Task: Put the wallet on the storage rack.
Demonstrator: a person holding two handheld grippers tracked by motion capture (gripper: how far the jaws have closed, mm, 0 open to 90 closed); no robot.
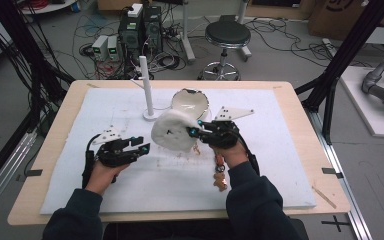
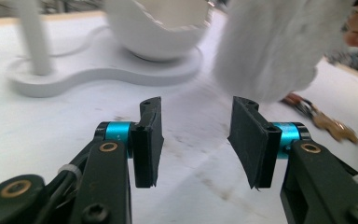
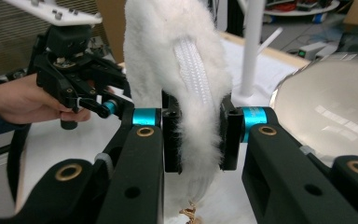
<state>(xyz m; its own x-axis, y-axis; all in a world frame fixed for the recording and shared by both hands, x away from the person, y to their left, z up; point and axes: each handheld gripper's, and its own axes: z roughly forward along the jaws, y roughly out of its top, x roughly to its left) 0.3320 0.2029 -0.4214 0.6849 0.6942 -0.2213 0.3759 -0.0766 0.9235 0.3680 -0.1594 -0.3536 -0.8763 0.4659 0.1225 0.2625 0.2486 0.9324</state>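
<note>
- Two hand-held grippers work over a white padded table [image 1: 260, 170].
- Right gripper [image 3: 200, 135] is clenched on a white fluffy pouch [image 3: 177, 70], both jaws pressing into its fur beside a braided white strip, holding it lifted above the table.
- Left gripper [image 2: 196, 135] is released, jaws wide apart, just beside the pouch.
- A gold chain [image 1: 220, 172] trails from the pouch onto the table.
- Behind stands a white stand [image 1: 147, 90] with a broken-rimmed bowl [image 1: 191, 102].

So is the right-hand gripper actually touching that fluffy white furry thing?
Touching: in the right gripper view, the right gripper has both black jaws pressed into the fluffy white furry thing.
</note>
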